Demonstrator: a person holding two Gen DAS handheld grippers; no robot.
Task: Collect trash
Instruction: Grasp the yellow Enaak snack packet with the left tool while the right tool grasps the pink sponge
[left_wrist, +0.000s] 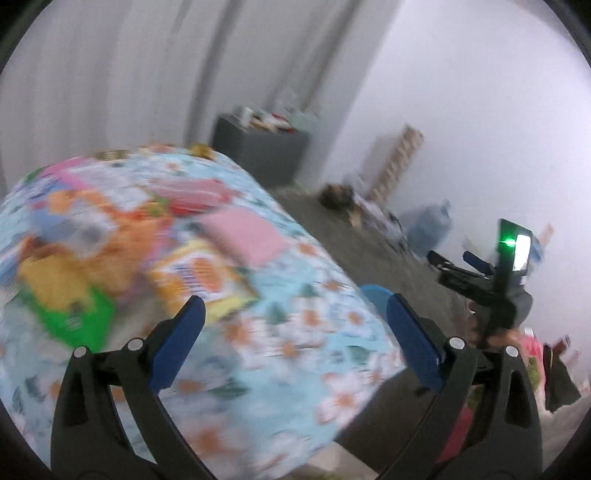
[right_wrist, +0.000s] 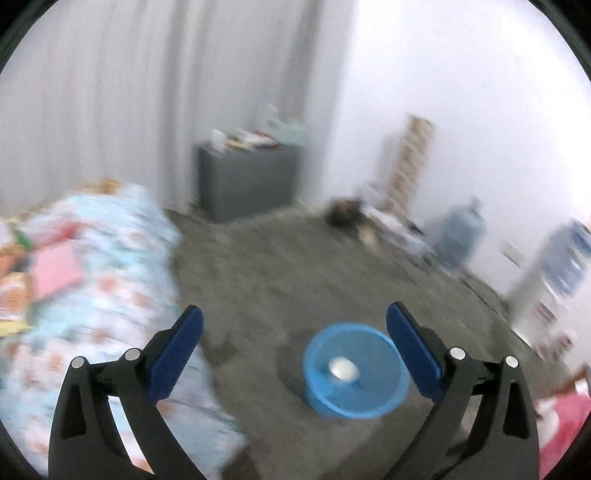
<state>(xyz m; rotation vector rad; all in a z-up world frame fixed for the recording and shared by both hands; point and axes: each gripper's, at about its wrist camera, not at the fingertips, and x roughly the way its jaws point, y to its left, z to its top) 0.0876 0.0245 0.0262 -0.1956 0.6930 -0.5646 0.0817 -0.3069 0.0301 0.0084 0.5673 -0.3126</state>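
Nearby, both grippers, left (left_wrist: 295, 341) and right (right_wrist: 294, 345), gape empty over floral bedspread (left_wrist: 295, 295) and grey carpet (right_wrist: 277, 258).

Littered floral bed (left_wrist: 280, 332); floor bin (right_wrist: 354, 373).

Blue round bin (right_wrist: 356, 373) upright on grey carpet — one white crumpled scrap (right_wrist: 343, 368) inside.

Room: grey carpet (right_wrist: 280, 266) covering floor; white wall (right_wrist: 480, 110) glowing w/ light; pale curtains (right_wrist: 129, 110) hanging at back; grey cabinet (right_wrist: 247, 177) standing against them, cluttered on top.
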